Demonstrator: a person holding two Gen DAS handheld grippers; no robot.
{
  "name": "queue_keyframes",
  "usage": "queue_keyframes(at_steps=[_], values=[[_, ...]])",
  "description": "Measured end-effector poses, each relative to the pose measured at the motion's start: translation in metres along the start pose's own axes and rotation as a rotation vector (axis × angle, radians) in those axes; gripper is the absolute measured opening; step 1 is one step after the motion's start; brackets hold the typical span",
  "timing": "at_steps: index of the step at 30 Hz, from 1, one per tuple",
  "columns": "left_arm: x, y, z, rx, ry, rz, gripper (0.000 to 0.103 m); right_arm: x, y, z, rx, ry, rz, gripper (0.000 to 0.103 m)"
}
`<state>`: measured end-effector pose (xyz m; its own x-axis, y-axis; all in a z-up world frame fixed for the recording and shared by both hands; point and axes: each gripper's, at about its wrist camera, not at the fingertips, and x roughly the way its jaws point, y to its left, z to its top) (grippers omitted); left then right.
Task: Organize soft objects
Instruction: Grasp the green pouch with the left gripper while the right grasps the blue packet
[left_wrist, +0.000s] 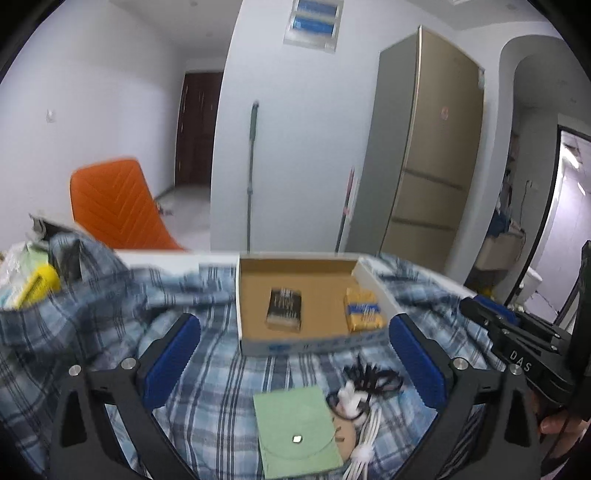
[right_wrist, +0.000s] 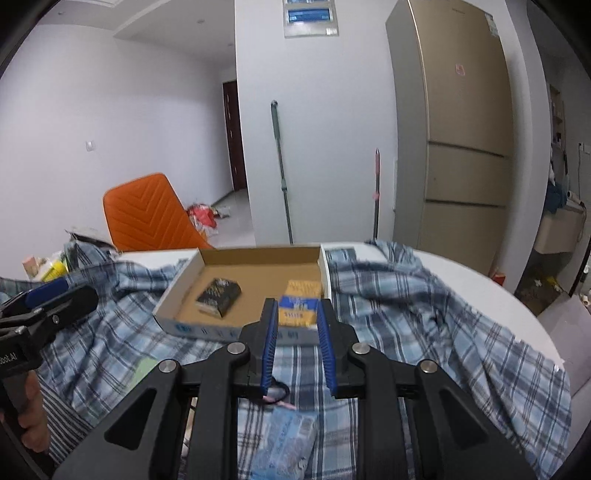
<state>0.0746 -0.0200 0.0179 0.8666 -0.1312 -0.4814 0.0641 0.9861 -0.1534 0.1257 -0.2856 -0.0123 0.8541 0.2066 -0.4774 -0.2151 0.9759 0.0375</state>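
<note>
So the table is mostly buried under a blue plaid shirt. A shallow cardboard box sits on the shirt at 12 o'clock from both claws, with a dark packet in the middle and a yellow-blue packet at its 3 o'clock side.

The left claw is released, jaws spread wide with nothing between them. Just under it on the shirt lie a green pouch with a snap and, touching its 3 o'clock edge, a tangle of black and white cables.

The right claw has its jaws nearly together, and nothing seems pinched in there, only a gap showing the box front. A clear bag of something bluish lies at 6 o'clock below it, blurry.

An orange chair is at 10 o'clock past the table and a tan fridge at 2 o'clock.
</note>
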Motion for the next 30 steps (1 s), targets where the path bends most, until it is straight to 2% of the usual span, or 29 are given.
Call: queue_keyframes(at_steps=[7, 9, 16, 18, 20, 21, 24, 26, 30], values=[[0.053, 0.011, -0.035, -0.028, 0.252, 0.003, 0.103, 0.024, -0.003, -0.021, -0.006, 0.09, -0.019, 0.021], [0.066, 0.009, -0.046, -0.008, 0.309, 0.026, 0.103, 0.029, -0.002, -0.024, -0.011, 0.111, -0.032, 0.021], [0.087, 0.005, -0.065, 0.018, 0.421, -0.015, 0.103, 0.042, -0.006, -0.032, 0.011, 0.178, -0.032, 0.021], [0.092, 0.006, -0.068, 0.007, 0.463, -0.062, 0.103, 0.043, -0.006, -0.033, 0.015, 0.186, -0.027, 0.021], [0.093, 0.008, -0.068, -0.006, 0.473, -0.055, 0.103, 0.043, -0.006, -0.033, 0.014, 0.187, -0.025, 0.021], [0.095, 0.009, -0.069, -0.014, 0.485, -0.052, 0.103, 0.042, -0.006, -0.033, 0.013, 0.185, -0.025, 0.028], [0.101, 0.011, -0.072, -0.032, 0.514, -0.055, 0.103, 0.041, -0.004, -0.033, 0.007, 0.173, -0.027, 0.071], [0.101, 0.013, -0.073, -0.042, 0.518, -0.056, 0.103, 0.037, -0.002, -0.032, 0.005, 0.153, -0.026, 0.073], [0.101, 0.012, -0.075, -0.037, 0.515, -0.052, 0.084, 0.039, -0.003, -0.031, 0.001, 0.157, -0.029, 0.076]])
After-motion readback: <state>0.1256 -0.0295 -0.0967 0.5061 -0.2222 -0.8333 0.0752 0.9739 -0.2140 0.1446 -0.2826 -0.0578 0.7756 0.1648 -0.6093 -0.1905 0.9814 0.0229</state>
